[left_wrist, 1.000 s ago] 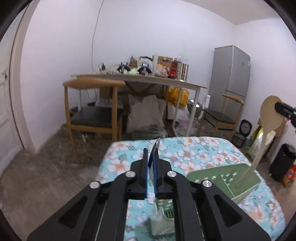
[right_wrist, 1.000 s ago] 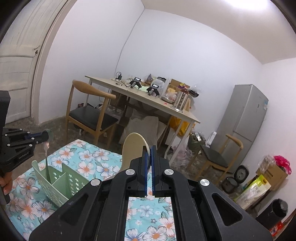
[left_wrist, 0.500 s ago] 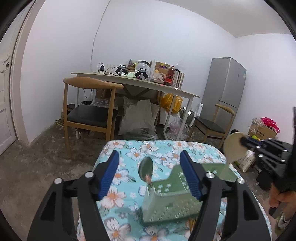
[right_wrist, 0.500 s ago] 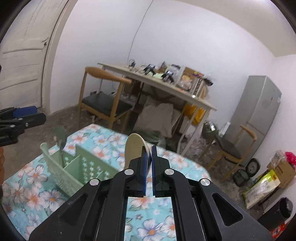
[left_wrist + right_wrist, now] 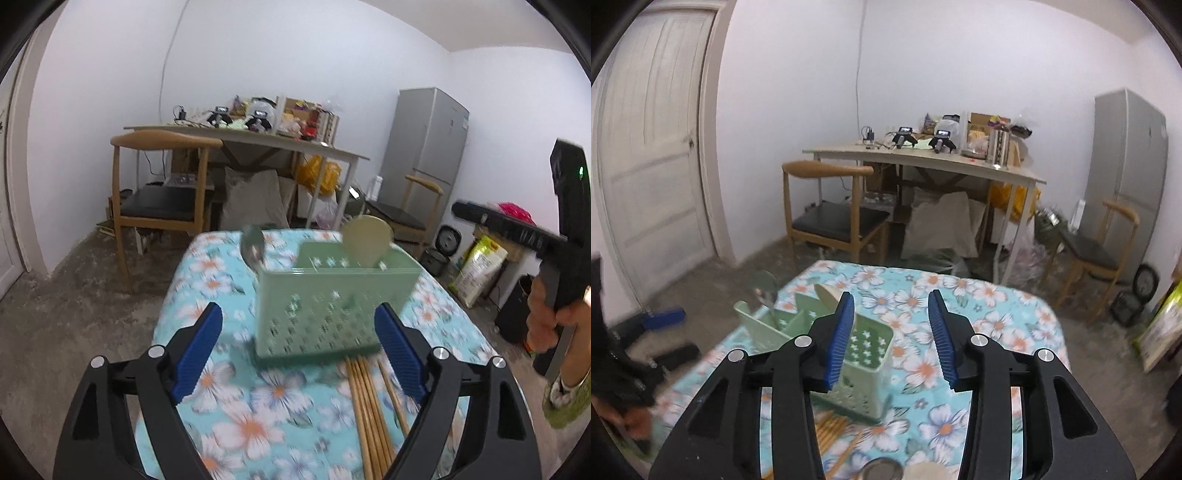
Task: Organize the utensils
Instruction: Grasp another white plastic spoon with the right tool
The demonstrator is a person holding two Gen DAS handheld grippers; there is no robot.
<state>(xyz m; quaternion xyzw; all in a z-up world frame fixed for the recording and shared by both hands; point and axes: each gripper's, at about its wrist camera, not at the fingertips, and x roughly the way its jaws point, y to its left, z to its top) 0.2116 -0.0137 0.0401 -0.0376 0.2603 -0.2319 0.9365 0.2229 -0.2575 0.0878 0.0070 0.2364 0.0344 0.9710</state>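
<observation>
L gripper fingers wide apart, empty, low over the cloth. R gripper also apart, nothing between the pads, sitting above the table.

Near: chopsticks lie loose in a bundle on the cloth, between L's fingers, tips just at the caddy's near base. R view shows them too, blurred, plus 2 round bits at the bottom edge, prob more spoon heads, can't confirm.

Mid: green caddy upright on the cloth, divided inside. Metal spoon stands in the left end, beige spoon in the right end. Exact compartments: can't tell w/ motion blur.

Far: chairs, cluttered desk, fridge. Not relevant.

Step, my read: both spoons are stowed, both grippers free; chopsticks are next. Task partway.

Next move needs: L drops onto the bundle mid-length, closes across the sticks, not along. Thin, round, several of them, likely to fan out or slip, so a firm pinch, then tilt upright and feed into a free slot. R could steady the caddy, it looks light enough to tip.
</observation>
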